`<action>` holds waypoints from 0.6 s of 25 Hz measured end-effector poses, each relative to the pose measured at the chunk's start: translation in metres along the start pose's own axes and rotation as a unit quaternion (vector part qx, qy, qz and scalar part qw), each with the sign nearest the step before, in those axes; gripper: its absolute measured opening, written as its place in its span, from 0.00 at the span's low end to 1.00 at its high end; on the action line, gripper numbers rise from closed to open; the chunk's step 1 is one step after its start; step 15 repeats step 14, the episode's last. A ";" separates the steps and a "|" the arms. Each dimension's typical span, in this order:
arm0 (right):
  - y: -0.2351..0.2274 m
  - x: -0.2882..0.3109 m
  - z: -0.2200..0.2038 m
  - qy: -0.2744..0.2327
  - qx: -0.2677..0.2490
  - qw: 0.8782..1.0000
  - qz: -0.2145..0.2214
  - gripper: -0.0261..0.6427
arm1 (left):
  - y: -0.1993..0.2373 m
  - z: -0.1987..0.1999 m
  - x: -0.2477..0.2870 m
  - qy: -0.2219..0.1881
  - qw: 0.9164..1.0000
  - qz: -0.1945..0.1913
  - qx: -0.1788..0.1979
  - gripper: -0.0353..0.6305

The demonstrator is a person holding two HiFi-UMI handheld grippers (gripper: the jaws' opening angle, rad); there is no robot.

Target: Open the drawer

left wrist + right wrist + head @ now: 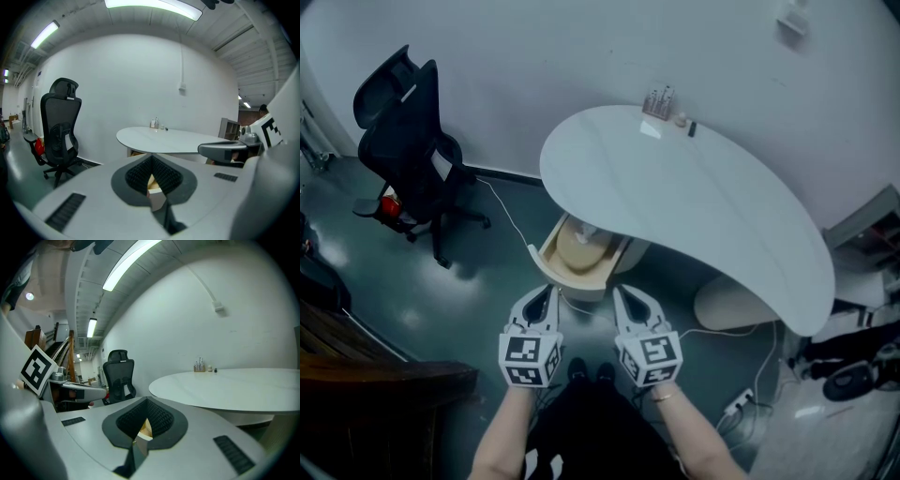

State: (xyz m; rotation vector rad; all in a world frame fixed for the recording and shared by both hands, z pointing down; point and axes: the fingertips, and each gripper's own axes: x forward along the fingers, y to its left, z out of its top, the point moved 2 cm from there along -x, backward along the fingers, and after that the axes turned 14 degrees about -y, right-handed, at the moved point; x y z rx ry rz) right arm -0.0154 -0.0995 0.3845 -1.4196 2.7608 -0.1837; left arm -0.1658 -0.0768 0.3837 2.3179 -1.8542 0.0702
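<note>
In the head view a drawer [578,260] with a pale beige inside stands pulled out from under the white curved table [703,202]. Both grippers hang side by side just in front of the drawer's front edge, apart from it. My left gripper [546,293] is shut with nothing in it, and so is my right gripper [624,293]. In the left gripper view the closed left gripper [151,158] leaves a small gap through which a corner of the drawer [156,193] shows. The right gripper [146,402] shows the same drawer [144,431] below its closed pads.
A black office chair [411,145] stands on the dark floor at the left. A small rack of items [660,99] sits at the table's far edge by the wall. A beige rounded base [733,305], cables and a power strip [738,405] lie at the right.
</note>
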 end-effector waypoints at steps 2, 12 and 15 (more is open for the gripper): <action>0.001 -0.002 0.000 0.000 0.001 1.000 0.006 0.04 | 0.002 0.001 -0.002 -0.005 1.000 0.002 -0.007 0.06; -0.003 -0.008 0.005 -0.001 -0.004 1.000 0.002 0.04 | 0.010 0.001 -0.014 -0.009 1.000 0.002 -0.005 0.06; -0.003 -0.007 0.006 -0.003 -0.002 1.000 0.002 0.04 | 0.009 0.001 -0.015 -0.010 1.000 0.001 -0.002 0.06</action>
